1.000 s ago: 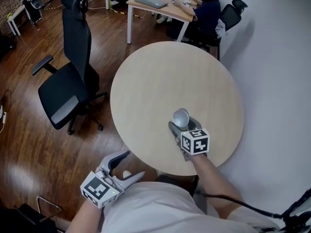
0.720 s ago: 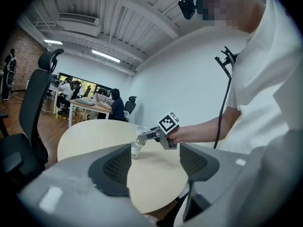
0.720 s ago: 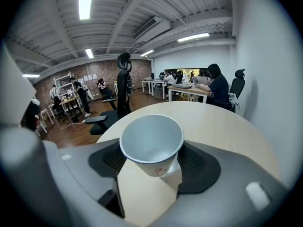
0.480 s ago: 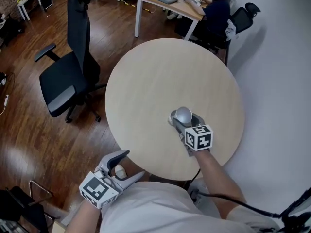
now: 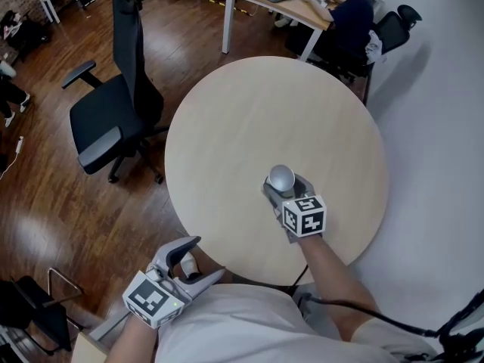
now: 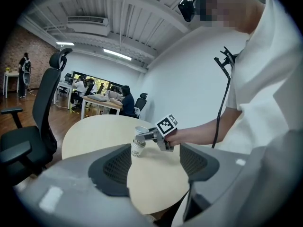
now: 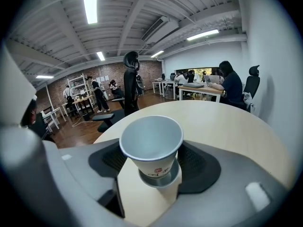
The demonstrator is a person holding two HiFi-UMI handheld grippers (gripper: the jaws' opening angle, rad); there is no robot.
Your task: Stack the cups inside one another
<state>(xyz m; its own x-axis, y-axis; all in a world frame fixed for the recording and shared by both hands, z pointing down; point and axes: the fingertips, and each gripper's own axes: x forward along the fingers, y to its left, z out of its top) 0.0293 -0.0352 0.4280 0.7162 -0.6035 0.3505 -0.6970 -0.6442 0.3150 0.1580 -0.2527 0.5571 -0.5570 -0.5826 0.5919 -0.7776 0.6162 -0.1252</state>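
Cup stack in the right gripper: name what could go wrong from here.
1. The upper cup sits high in the lower cup. If it is let go now, it may stay loose or lean.
2. Nothing steadies the lower cup: the left gripper hangs open off the table, so the right gripper could tip the stack when it pulls away.

Round table (image 5: 249, 119); black office chair (image 5: 102, 123) beside; seated person (image 5: 352, 17) at desk (image 5: 291, 7).

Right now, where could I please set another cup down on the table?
The table is bare across its far half and left side, toward the office chair. Only the near-right is crowded: the right gripper holds the stacked cups there.
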